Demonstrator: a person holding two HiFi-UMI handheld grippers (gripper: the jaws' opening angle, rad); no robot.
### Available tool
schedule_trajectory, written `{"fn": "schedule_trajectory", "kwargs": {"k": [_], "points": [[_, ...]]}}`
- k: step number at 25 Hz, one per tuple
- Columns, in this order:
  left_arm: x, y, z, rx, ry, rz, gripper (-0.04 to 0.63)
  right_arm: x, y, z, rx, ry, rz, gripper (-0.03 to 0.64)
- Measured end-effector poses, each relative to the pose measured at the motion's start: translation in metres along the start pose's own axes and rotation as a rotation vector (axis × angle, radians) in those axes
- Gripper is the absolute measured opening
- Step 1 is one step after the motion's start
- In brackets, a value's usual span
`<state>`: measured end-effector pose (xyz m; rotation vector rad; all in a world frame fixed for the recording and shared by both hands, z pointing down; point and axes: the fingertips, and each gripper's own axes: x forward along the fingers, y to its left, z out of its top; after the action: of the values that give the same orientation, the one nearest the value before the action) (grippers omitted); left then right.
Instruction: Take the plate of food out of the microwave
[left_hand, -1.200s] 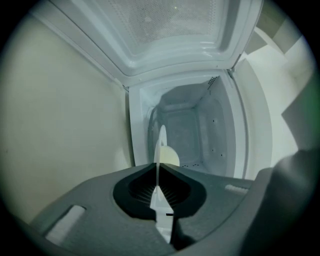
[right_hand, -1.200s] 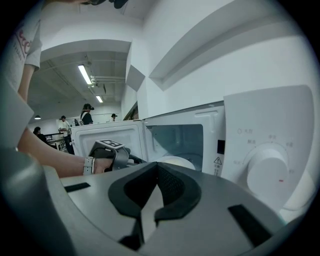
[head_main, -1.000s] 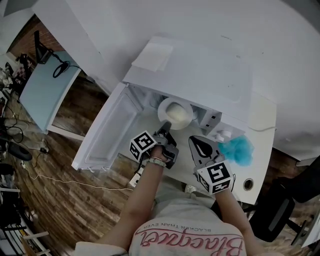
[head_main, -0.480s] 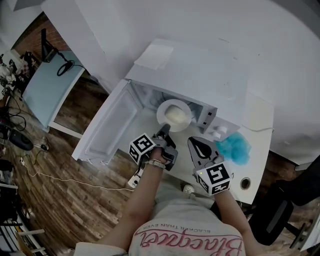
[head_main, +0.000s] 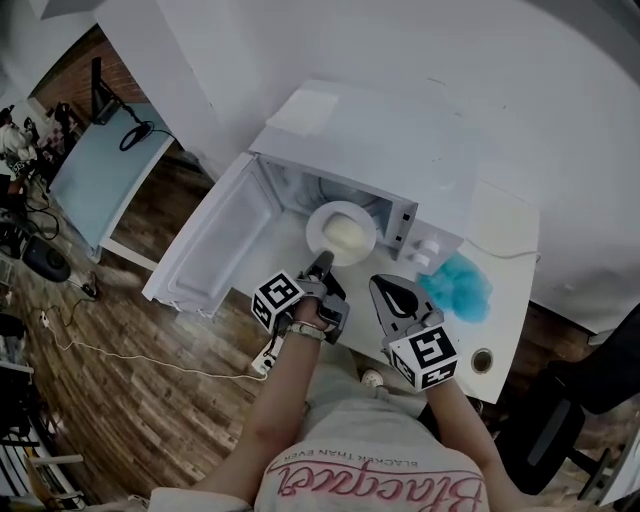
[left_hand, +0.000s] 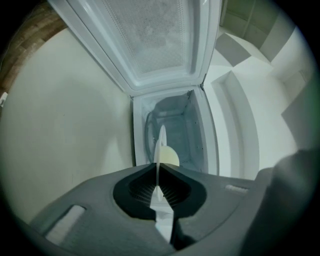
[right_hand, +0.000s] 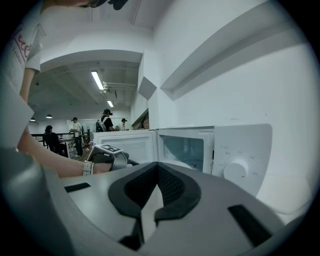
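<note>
Pulled plate (head_main: 316, 228) further out toward the table's (head_main: 510, 285) front edge than a second ago. Was half inside the microwave (head_main: 400, 150) then, now mostly past the opening.

- Clamped by the near rim in left tool (head_main: 321, 262), jaws almost together on the thin edge.
- Shows edge-on in the left gripper view, with food (head_main: 344, 235) mounded on top.
- Right tool (head_main: 380, 285) closed on nothing, just right of the plate and not touching it.
- Door (head_main: 215, 245) wide open at the left, off the exit path.

Means extraction looks nearly done. Still to do, by my read: clear the mouth fully, then set down on bare table.

Risk: gripped on one side of the rim only, so probably prone to tip. Keep it level. Avoid blue puff (head_main: 462, 285) near the table's right front edge when picking a landing spot.
</note>
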<state>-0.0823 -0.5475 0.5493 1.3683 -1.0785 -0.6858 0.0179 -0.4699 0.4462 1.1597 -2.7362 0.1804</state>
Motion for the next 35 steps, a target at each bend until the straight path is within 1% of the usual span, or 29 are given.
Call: {"fn": "schedule_trajectory", "kwargs": {"k": [13,19,28,35], "points": [[-0.032,-0.014,-0.019,-0.024,-0.058,-0.004,0.014,-0.035,-0.006,0.01,0.006,-0.039,-0.002,0.011],[-0.043,-0.022,-0.025,-0.029,-0.065,-0.003,0.014,-0.04,-0.01,0.018,0.026,-0.061,-0.007,0.009],[-0.054,-0.048,-0.021,-0.037,-0.055,-0.018,0.014,-0.036,-0.012,0.032,0.034,-0.096,-0.04,0.011],[-0.067,-0.065,-0.015,-0.039,-0.02,-0.024,0.014,-0.028,-0.008,0.049,0.035,-0.126,-0.084,0.011]]}}
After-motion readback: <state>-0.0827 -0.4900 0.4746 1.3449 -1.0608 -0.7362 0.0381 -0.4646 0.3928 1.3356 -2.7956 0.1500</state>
